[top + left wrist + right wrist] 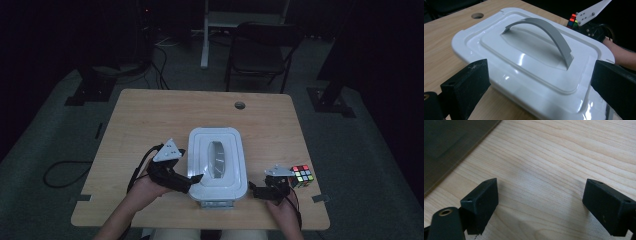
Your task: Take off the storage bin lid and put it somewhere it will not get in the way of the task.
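A white plastic box (217,160) with a closed lid and an arched grey handle (544,31) stands in the middle of the wooden table (150,120). My left gripper (192,181) is at the box's near left corner, held by a hand. In the left gripper view this left gripper (541,82) is open, its jaws spread wide on either side of the lid's edge without touching it. My right gripper (257,192) rests near the box's front right corner. In its own view the right gripper (541,200) is open over bare wood with nothing between the jaws.
A Rubik's cube (302,175) lies just right of the right gripper, also seen as the cube (572,21) behind the box. The table has a cable hole (240,105) at the back. A dark chair (260,50) stands beyond the table. The table's front edge is close to both hands.
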Available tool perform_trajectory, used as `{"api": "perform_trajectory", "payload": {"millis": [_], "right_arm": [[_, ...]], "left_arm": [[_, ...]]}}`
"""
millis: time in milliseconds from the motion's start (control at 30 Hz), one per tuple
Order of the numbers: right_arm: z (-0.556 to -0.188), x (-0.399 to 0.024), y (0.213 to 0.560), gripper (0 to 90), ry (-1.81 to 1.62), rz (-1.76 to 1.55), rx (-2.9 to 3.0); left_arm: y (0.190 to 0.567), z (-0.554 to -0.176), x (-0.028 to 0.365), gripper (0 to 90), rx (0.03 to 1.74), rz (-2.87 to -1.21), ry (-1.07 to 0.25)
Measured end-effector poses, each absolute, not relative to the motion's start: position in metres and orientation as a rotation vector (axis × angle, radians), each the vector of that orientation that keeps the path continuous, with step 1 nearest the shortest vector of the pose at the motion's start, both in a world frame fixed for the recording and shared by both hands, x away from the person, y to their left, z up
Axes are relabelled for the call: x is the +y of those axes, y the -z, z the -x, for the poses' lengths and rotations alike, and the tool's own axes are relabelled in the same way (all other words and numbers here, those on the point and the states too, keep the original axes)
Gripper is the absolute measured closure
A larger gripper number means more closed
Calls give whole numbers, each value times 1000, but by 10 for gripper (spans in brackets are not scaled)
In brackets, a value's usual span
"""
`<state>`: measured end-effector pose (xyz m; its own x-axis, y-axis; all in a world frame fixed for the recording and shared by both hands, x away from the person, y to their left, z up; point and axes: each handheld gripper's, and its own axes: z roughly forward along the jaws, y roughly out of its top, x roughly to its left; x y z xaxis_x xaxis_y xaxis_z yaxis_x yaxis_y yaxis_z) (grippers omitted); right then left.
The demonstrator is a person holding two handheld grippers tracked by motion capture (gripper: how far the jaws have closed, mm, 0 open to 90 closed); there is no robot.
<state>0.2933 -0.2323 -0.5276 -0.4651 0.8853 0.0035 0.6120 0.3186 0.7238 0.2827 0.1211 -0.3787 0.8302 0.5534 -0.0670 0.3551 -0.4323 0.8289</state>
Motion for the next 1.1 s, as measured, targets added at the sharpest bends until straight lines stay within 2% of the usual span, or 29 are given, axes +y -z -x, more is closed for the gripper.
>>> {"api": "perform_trajectory", "payload": {"millis": [200,267,533,633,800,867,933,1100], "right_arm": [[-293,-232,528,131,-944,-1330,2194],[-293,-232,528,131,-944,-1330,2194],[-293,-232,528,131,-945,-1330,2193],[-293,-232,528,131,-945,-1330,2194],[-293,-232,528,132,-945,-1330,2193],[-293,-232,528,132,-945,-1330,2193],[-293,-232,528,132,-945,-1330,2193],[-293,-232,528,137,-947,-1330,2194]], "left_arm": [[390,-288,107,29,654,-2089,-235],[390,-289,103,61,640,-2092,-218],[387,-299,81,62,595,-2119,-166],[389,-300,74,140,580,-2119,-163],[389,-303,67,160,576,-2128,-164],[388,-304,65,236,555,-2138,-158],[388,-306,61,240,546,-2158,-146],[389,-307,56,359,532,-2182,-149]]}}
